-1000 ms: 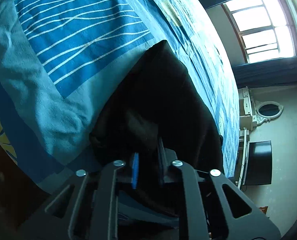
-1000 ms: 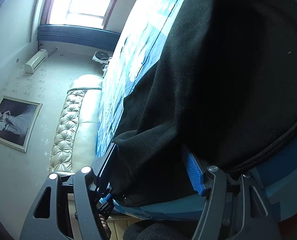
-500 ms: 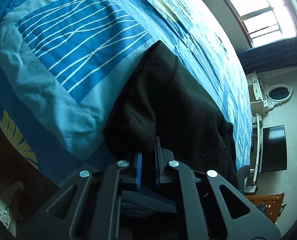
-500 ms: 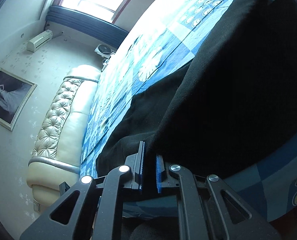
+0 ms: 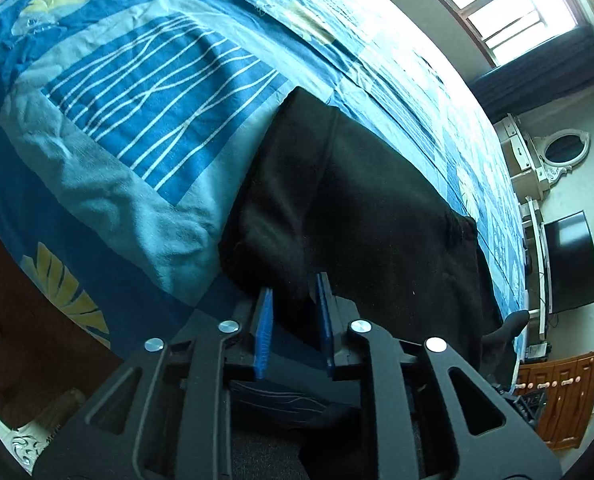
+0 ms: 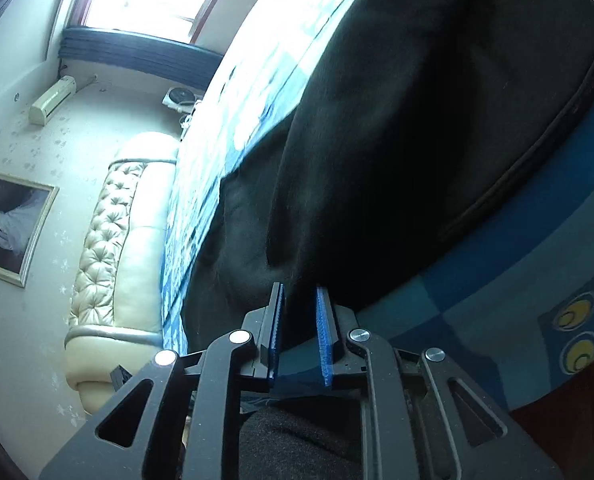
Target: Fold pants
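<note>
Black pants spread across a blue patterned bedspread, near edge lying along the bed's side. Left gripper at that near edge — blue pads set a little apart with a tongue of dark cloth between them; cannot tell whether clamped or slack. In the right wrist view, same pants filling the upper frame, right gripper likewise at the hem — narrow gap, fabric running down between the pads, grip unclear. Tufted cream headboard beyond, framed photograph on the wall, bright window behind.
</note>
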{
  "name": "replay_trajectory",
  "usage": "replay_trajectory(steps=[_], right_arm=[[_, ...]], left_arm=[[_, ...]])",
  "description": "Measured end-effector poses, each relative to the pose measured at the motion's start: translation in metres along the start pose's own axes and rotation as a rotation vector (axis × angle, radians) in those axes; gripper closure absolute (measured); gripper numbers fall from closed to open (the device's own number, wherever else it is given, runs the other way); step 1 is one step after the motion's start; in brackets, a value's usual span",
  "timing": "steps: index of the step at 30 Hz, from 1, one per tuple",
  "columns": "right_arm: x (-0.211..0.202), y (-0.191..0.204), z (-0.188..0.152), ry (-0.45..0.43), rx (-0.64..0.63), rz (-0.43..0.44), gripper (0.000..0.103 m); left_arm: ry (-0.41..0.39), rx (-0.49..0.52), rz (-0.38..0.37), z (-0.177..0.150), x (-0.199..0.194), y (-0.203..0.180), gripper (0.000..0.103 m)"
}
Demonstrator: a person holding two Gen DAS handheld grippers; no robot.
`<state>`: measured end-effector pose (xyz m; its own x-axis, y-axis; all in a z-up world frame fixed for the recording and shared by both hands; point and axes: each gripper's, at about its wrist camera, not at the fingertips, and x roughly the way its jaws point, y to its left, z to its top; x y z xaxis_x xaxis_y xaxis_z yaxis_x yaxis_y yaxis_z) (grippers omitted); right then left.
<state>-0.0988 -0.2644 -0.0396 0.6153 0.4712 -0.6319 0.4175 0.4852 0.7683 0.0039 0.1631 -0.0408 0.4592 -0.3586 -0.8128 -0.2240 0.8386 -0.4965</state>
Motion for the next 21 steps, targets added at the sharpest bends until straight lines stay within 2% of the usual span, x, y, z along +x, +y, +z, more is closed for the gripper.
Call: replay_trajectory(steps=[1, 3, 6, 7, 9, 12, 15, 18, 21], right_arm=[[-0.018, -0.003, 0.013, -0.043, 0.013, -0.008, 0.078], [-0.056, -0.012, 0.045, -0.155, 0.040, -0.028, 0.072], [-0.111, -0.040, 0.107, -0.337, 0.108, -0.068, 0.064], [-0.125, -0.051, 0.129, -0.394, 0.109, -0.094, 0.060], [-0.142, -0.073, 0.171, -0.451, 0.123, -0.161, 0.060], [-0.153, -0.114, 0.220, -0.495, 0.240, -0.131, 0.060], [-0.151, -0.139, 0.250, -0.533, 0.311, -0.124, 0.060], [-0.137, -0.154, 0.273, -0.526, 0.356, -0.147, 0.060], [-0.123, -0.169, 0.288, -0.518, 0.380, -0.128, 0.060]], left_arm=[[-0.025, 0.018, 0.022, -0.002, -0.008, -0.004, 0.070], [-0.091, 0.058, 0.071, -0.004, -0.022, -0.013, 0.051], [-0.192, 0.106, 0.141, -0.004, -0.036, -0.030, 0.030], [-0.207, 0.116, 0.146, -0.004, -0.037, -0.035, 0.029], [-0.201, 0.129, 0.143, -0.003, -0.032, -0.043, 0.025], [-0.153, 0.115, 0.150, -0.004, -0.014, -0.048, 0.025], [-0.116, 0.088, 0.165, -0.011, 0.001, -0.045, 0.025], [-0.077, 0.046, 0.179, -0.015, 0.013, -0.039, 0.024], [-0.054, -0.013, 0.179, -0.017, 0.020, -0.030, 0.024]])
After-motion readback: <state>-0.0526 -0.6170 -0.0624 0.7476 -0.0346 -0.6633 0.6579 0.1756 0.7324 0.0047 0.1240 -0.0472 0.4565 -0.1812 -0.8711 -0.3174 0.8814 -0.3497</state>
